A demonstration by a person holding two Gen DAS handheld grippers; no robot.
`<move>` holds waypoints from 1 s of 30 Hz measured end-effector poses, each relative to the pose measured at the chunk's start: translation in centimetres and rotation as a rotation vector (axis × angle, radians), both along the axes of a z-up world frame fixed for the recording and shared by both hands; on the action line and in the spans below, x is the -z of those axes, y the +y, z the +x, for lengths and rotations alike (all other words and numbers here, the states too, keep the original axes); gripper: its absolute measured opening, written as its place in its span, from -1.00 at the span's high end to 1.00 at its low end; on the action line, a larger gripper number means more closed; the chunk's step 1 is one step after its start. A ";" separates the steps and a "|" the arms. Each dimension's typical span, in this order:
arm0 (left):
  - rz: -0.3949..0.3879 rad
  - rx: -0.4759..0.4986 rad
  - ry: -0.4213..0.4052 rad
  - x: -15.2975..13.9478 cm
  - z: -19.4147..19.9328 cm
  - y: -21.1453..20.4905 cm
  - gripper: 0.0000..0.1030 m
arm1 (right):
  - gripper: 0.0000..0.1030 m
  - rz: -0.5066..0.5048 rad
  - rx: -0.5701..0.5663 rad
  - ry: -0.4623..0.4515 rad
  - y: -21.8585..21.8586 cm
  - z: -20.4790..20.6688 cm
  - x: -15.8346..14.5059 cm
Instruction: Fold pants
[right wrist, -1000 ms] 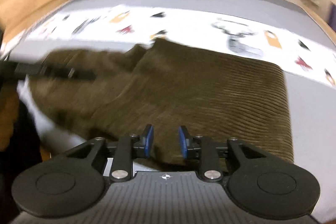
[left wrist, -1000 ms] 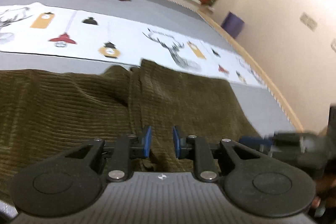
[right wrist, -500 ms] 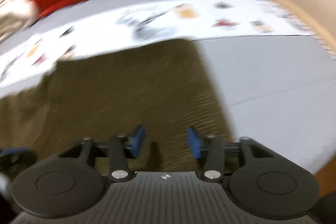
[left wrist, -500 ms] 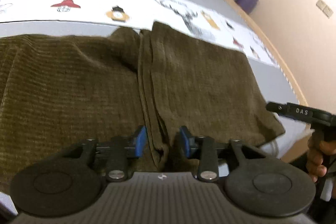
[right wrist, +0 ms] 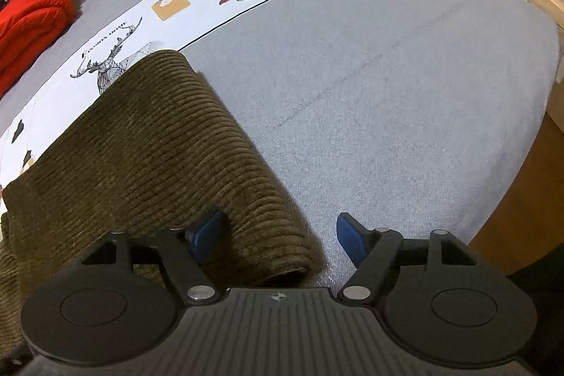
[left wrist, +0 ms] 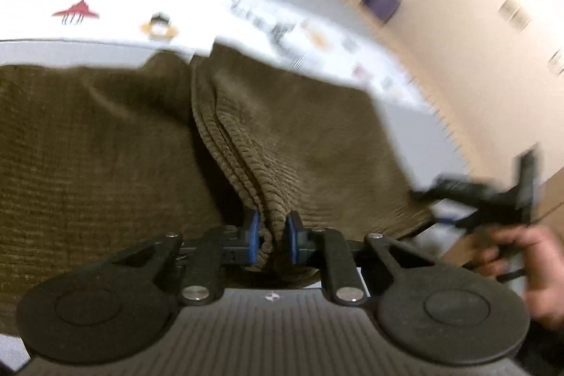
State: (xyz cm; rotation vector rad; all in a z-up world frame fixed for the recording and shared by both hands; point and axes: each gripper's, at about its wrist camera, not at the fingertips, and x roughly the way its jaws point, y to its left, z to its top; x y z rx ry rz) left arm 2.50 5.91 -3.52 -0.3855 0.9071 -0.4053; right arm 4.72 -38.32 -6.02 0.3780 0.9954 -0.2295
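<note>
Two grippers worked one pair of corduroy pants (left wrist: pixel 105 147) spread across the bed (right wrist: pixel 387 76), filling the lower left of both views. Your left gripper (left wrist: pixel 271 236) had just closed its jaws, pinching the bunched fold at lower centre. Your right gripper (right wrist: pixel 278 235) had just spread its jaws, straddling the hem corner without pressing. You would do well to seat that corner deep before closing.

The left gripper (left wrist: pixel 270 240) has just closed its blue pads on a bunched ridge of the olive-brown corduroy pants (left wrist: pixel 105 164); right of that ridge, a hand (left wrist: pixel 528 270) holds the blurred black right gripper (left wrist: pixel 493 196).
</note>
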 end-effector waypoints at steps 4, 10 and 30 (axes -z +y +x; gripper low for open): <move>0.078 0.037 0.114 1.4 -0.2 -0.3 0.64 | -0.44 0.026 0.008 0.009 -0.4 0.0 0.1; 0.188 -0.041 -0.037 -0.6 -0.9 -0.7 0.42 | -0.45 0.026 0.009 0.025 -0.2 0.2 0.2; 0.341 0.078 -0.090 0.3 -1.0 -4.4 0.00 | 0.40 -0.047 -0.113 -0.051 1.5 -0.2 -1.2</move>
